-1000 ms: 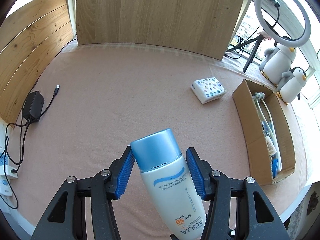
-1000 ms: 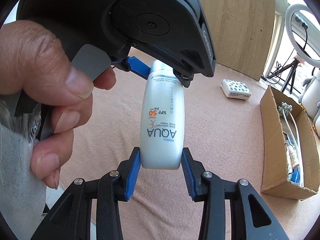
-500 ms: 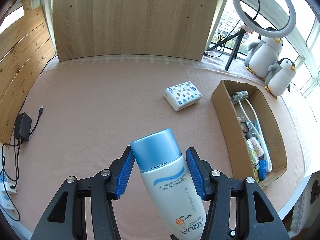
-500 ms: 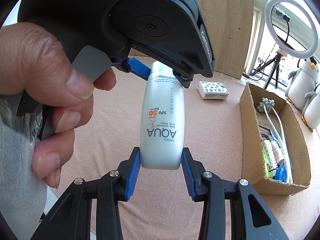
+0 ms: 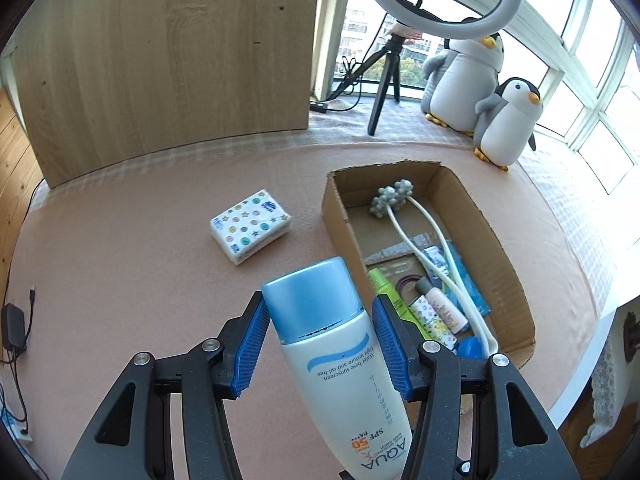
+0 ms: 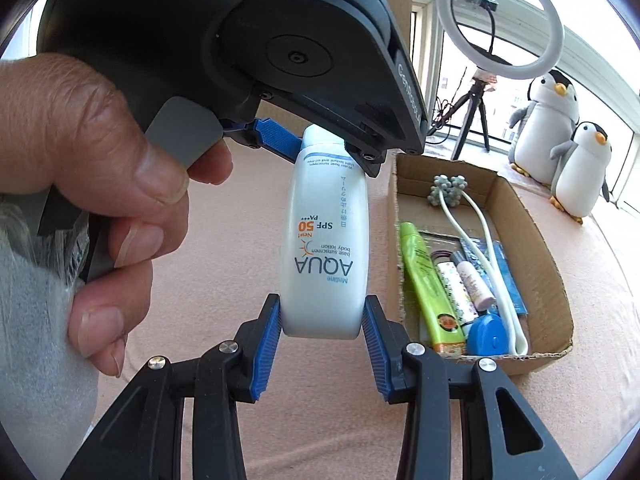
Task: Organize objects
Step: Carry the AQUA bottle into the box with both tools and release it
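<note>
White plastic sunscreen bottle with a blue cap is held off the pink cloth-covered worktop at both ends. Left gripper is closed on the bottle at the neck, its blue ribbed pads pressing just below the cap. Right gripper clamps the flat base end, blue pads against both sides of the bottle.

Long axis: runs from one gripper to the other, in line with each wrist camera's forward direction. In the left wrist view the cap end points away from the camera, toward the brown cardboard box; in the right wrist view the base is nearest the camera and the "AQUA SPF 50" print reads inverted.

Position relative to the box: bottle is above the worktop just left of the box's near left wall, not inside it. Box is open-topped and holds a lime-green tube, a white two-armed roller massager with grey knobbed heads, a blue round cap-like item and small patterned tubes.

A white patterned tissue pack lies flat on the worktop left of the box, apart from it. A person's hand grips the left gripper's handle.
</note>
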Available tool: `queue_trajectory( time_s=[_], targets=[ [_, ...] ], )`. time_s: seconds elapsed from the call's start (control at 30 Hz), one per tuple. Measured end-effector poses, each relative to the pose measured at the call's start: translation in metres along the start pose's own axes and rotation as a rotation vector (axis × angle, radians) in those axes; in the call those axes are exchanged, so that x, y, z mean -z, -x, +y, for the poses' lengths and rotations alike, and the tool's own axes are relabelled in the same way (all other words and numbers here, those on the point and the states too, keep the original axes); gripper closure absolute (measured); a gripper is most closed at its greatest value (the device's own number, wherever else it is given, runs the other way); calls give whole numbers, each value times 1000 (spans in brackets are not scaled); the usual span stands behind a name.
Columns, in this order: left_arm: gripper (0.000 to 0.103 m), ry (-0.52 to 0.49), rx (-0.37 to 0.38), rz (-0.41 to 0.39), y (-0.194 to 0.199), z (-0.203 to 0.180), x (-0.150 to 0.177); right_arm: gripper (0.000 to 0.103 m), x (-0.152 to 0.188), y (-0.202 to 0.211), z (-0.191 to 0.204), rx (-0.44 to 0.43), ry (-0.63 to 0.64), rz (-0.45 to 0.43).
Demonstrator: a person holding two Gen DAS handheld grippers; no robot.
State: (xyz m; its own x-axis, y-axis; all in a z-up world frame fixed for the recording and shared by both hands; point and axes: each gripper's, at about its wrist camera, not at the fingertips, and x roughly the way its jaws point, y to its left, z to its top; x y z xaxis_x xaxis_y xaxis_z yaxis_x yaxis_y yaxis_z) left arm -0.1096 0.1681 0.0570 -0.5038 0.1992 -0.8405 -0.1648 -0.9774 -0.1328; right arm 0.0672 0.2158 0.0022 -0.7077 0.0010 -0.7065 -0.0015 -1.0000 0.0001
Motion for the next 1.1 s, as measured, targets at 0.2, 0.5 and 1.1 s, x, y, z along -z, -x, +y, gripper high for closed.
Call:
queue_trajectory(
  time_s=[0.2,0.5,1.1],
  targets=[
    [47,-56,40,5,-14,-38,-14,67,0,1,-32,46,-54,-5],
    [47,-94,61,19,-30,-72,-26,67,0,-2,-64,71,-91,1],
    [16,-83,29,12,-46,-65,-33,64,-4,-13,-82,96,-103,15]
  ],
)
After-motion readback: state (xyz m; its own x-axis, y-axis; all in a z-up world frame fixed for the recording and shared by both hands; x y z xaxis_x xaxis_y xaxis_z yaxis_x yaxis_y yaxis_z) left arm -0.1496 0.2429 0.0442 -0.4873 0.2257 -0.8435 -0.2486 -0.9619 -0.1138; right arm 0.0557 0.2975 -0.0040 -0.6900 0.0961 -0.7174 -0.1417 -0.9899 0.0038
